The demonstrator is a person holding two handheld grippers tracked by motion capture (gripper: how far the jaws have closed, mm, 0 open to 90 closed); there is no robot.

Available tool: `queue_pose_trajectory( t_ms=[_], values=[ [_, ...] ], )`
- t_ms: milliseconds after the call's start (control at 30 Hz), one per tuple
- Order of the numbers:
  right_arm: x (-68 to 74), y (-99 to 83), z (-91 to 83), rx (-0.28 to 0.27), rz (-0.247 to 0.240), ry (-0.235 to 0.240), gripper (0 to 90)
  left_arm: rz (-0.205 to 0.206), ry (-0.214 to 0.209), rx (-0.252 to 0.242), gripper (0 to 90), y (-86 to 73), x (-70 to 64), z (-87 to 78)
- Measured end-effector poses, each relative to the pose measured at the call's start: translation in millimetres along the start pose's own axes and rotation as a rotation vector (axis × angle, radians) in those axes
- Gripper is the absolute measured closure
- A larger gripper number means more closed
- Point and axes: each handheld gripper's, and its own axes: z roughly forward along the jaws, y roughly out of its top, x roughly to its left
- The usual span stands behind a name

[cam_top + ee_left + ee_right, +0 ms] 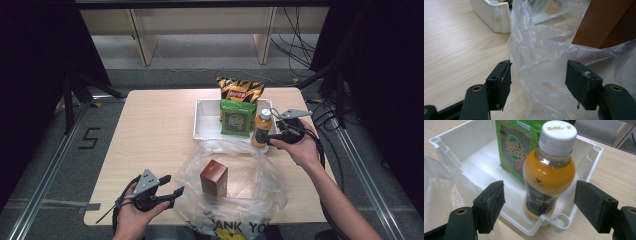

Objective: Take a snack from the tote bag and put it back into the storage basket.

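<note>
An orange drink bottle (262,127) with a white cap stands upright in the near right corner of a white bin (200,120). My right gripper (271,134) is open just in front of the bottle. In the right gripper view the bottle (549,170) shows between the spread jaws of this gripper (539,197), untouched. A clear plastic bag (235,200) lies at the table's front with a brown box (214,176) upright inside. My left gripper (174,184) is open at the bag's left edge. In its own view the film (544,52) lies between the jaws of the left gripper (539,77).
A green snack packet (236,117) leans in the bin, beside the bottle. An orange and black chip bag (240,90) stands behind it at the bin's far wall. Bare wooden table (150,130) spreads to the left. Cables and black stands flank the table.
</note>
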Motion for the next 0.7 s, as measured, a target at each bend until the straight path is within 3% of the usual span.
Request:
queue_pose_trajectory(
  t_ms=[100,133,200,233,267,300,367,467,567,700],
  values=[
    [4.5,-0.4,-7.5,0.016,0.011,0.008,25.5,-0.002,0.000,-0.002,36.7,-0.1,-0.1,0.0],
    [4.6,-1.5,-8.2,-0.003,-0.014,0.002,25.7,-0.001,0.000,-0.001,36.7,-0.1,-0.1,0.0],
    [6.9,-1.3,-13.8,0.010,-0.020,0.009,26.6,0.000,0.003,-0.001,36.7,-0.1,-0.4,-0.3],
    [9.6,-1.7,-15.6,-0.013,-0.005,0.014,27.1,-0.001,0.002,-0.002,36.7,-0.1,-0.3,-0.4],
    [10.0,-2.1,-17.6,-0.027,-0.020,0.014,28.1,0.000,0.003,-0.001,36.7,-0.1,-0.3,-0.4],
    [12.4,-1.4,-21.5,-0.013,-0.003,0.028,29.7,-0.001,0.002,-0.002,36.7,-0.1,-0.4,-0.3],
    [14.7,-2.6,-25.1,-0.037,-0.022,0.028,35.1,-0.001,0.002,-0.001,36.7,-0.2,-0.4,-0.3],
    [19.1,-4.1,-29.4,-0.057,-0.025,0.042,36.2,-0.005,0.008,-0.004,36.7,-0.3,-0.2,-0.5],
    [25.4,-5.9,-33.8,-0.052,-0.002,0.082,36.2,-0.004,0.003,-0.002,36.7,-0.1,0.7,-0.4],
    [32.3,-5.7,-39.6,-0.065,-0.024,0.112,36.9,0.010,-0.001,-0.002,36.7,0.4,2.0,-0.5]
  ],
)
